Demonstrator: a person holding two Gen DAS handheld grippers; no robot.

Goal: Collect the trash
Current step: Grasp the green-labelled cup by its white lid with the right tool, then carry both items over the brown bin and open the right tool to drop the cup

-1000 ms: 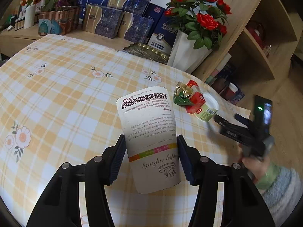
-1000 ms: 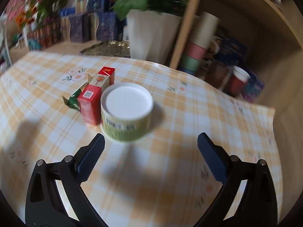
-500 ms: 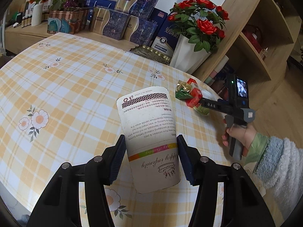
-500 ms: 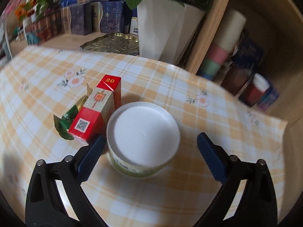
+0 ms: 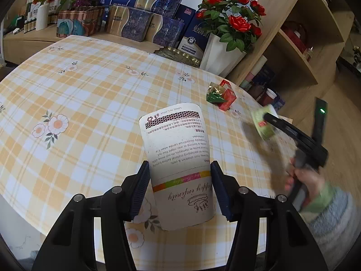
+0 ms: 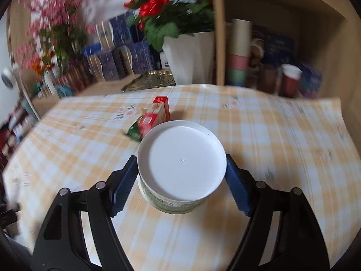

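Now, left gripper (image 5: 179, 188): we clamp the paper tube (image 5: 178, 162) above the checked tablecloth (image 5: 90, 103).
Red box (image 5: 226, 98): lying on the cloth.
Right gripper (image 6: 181, 186): our jaws are closing around the white-lidded tub (image 6: 181, 161), pads touching it.

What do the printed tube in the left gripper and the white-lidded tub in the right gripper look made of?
Printed tube: probably matte cardboard or paper; dull off-white surface with print straight on it, no glare. White-lidded tub: lid looks like smooth, slightly glossy plastic with a moulded centre dot; the green-labelled wall could be plastic or card.
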